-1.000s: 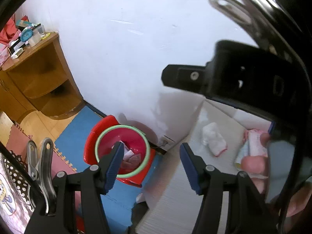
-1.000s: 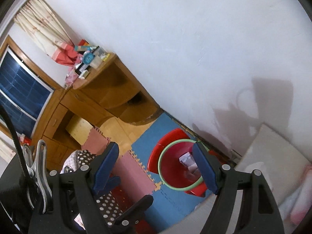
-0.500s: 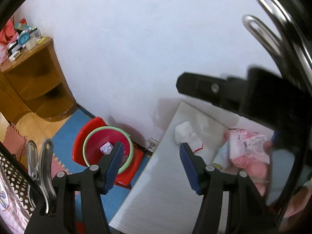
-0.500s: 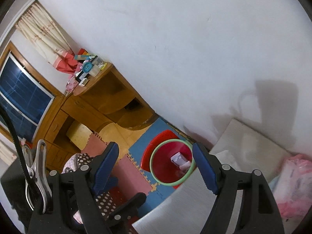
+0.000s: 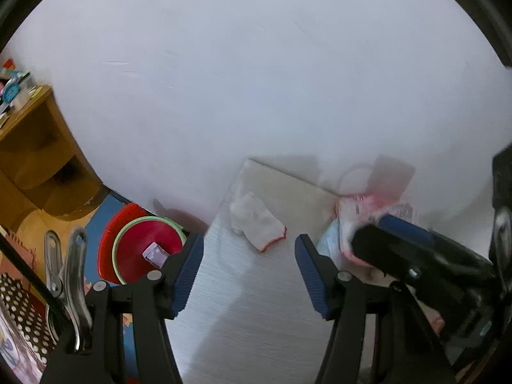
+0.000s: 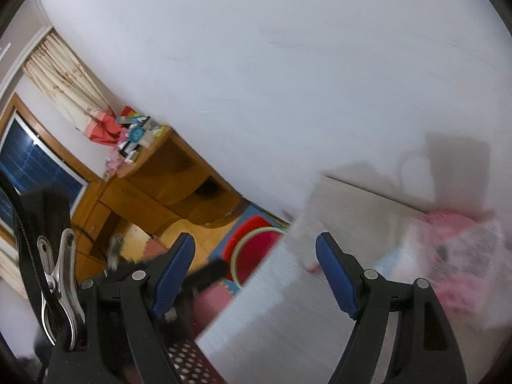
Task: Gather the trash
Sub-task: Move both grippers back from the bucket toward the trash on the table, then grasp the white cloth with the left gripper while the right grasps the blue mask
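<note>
My left gripper hangs wide and empty over the white table, a crumpled white wrapper with a red edge lying just ahead between its fingers, long axis slanting down to the right. My right gripper, also wide and empty, reaches the pink packets beside it. The red bin waits down left.

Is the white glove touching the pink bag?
Apart. The left wrist view shows bare table between the glove and the pink bag.
</note>
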A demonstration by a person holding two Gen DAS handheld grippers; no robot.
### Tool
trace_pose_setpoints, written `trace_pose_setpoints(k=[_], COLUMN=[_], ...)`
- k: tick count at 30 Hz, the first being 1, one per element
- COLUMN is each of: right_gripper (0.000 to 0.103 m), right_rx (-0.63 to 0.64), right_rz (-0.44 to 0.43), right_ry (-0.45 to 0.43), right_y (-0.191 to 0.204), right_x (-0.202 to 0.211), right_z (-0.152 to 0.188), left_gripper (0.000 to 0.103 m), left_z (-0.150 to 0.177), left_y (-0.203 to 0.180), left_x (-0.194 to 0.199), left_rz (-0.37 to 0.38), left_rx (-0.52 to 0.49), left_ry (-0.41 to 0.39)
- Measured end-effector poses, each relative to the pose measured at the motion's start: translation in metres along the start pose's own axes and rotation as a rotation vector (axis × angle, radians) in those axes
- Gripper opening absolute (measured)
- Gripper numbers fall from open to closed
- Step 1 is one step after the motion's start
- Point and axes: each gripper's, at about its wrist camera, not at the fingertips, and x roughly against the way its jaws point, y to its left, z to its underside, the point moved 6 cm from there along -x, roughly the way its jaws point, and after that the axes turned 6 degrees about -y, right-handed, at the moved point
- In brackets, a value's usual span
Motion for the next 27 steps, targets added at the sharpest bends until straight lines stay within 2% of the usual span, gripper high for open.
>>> trace_pose_setpoints(k=[7, 10, 15, 17, 20, 23, 27], right_gripper=[0.08, 0.08, 0.079, 0.078, 0.078, 0.077, 0.077], right_rx=[-0.079, -0.187, -0.25, -0.256, -0.258, -0.224, -0.175], right_rz=[0.108, 0.096, 0.127, 0.151, 0.224, 0.273, 0.365], right_ry=[0.055, 0.09, 0.167, 0.169, 0.185, 0.152, 0.101], right_y=[-0.069, -0.098, -0.115, -0.117, -0.122, -0.123, -0.127], right_x=[0.015, 0.009, -0.021, -0.034, -0.057, -0.065, -0.072], right_z=[0.04, 0.051, 0.067, 0.076, 0.089, 0.089, 0.075], left_gripper=[0.063, 0.063, 0.067, 0.068, 0.07, 0.07, 0.07], left_z=[0.028, 0.036, 0.028, 0.024, 0.016, 0.007, 0.002], left_y=[-0.01, -0.008, -0.009, -0.007, -0.008, -0.008, -0.009], left_x=[-0.034, -0.053, -0.085, -0.097, -0.114, -0.128, -0.148], left_rz=[0.011, -0.001, -0.012, -0.02, -0.025, -0.061, -0.064], left_rx=[-0.001, -0.027, -0.034, -0.035, -0.029, -0.055, -0.045], left_ry=[0.084, 0.11, 0.137, 0.141, 0.147, 0.138, 0.148])
